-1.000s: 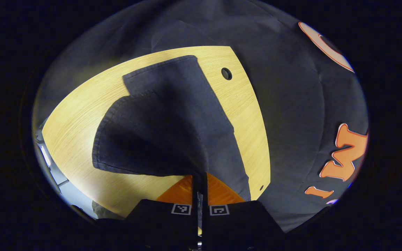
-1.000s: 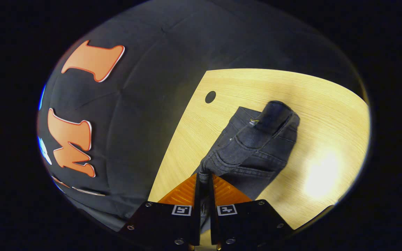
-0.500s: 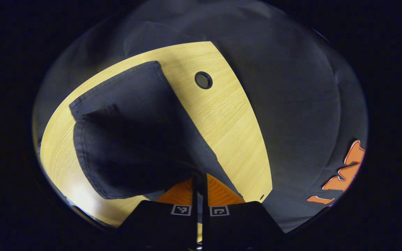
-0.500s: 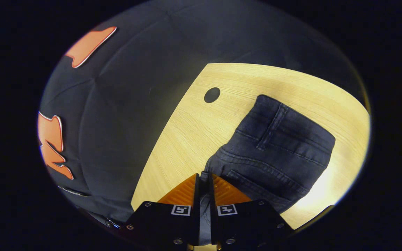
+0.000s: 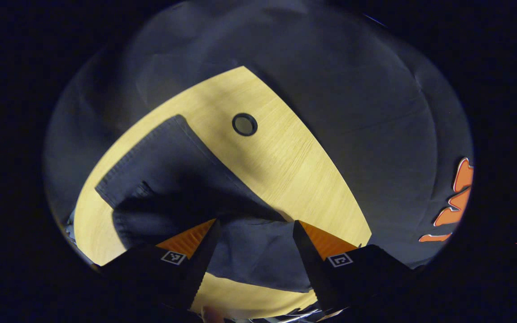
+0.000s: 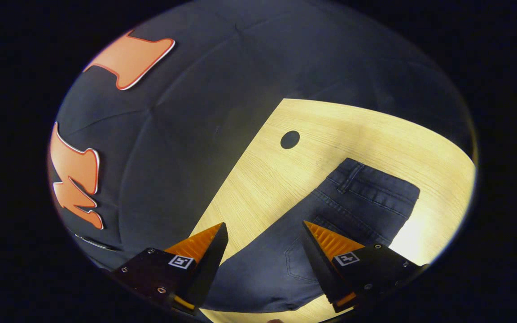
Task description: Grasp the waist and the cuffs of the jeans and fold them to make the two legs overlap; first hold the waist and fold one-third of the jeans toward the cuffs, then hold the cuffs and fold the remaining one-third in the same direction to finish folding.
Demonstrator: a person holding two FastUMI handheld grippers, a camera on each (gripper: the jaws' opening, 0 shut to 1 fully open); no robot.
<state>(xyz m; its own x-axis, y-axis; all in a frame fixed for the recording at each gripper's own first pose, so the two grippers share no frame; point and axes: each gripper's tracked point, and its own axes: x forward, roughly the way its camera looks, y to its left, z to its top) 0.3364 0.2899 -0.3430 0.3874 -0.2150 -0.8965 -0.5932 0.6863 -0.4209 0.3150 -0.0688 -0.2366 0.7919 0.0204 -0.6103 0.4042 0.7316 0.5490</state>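
Note:
Dark blue jeans lie flat on the light wooden table, the two legs laid one over the other. In the left gripper view the cuff end of the jeans point(image 5: 168, 179) stretches away to the upper left, and my left gripper point(image 5: 255, 226) stands open just above the cloth. The right gripper view has the waist end of the jeans point(image 6: 366, 197), with waistband, belt loop and back pocket, running to the upper right. My right gripper point(image 6: 265, 229) is open over the denim, nothing pinched between its fingers.
The table point(image 5: 294, 170) has a round cable hole point(image 5: 244, 124) beyond the jeans, also seen as the cable hole point(image 6: 290, 139) in the right gripper view. The booth's black cloth wall point(image 6: 186, 134) hangs close behind the table's edge.
Both grippers were shut on the lifted jeans; they lowered the cloth onto the table and opened, so the jeans now lie flat and released.

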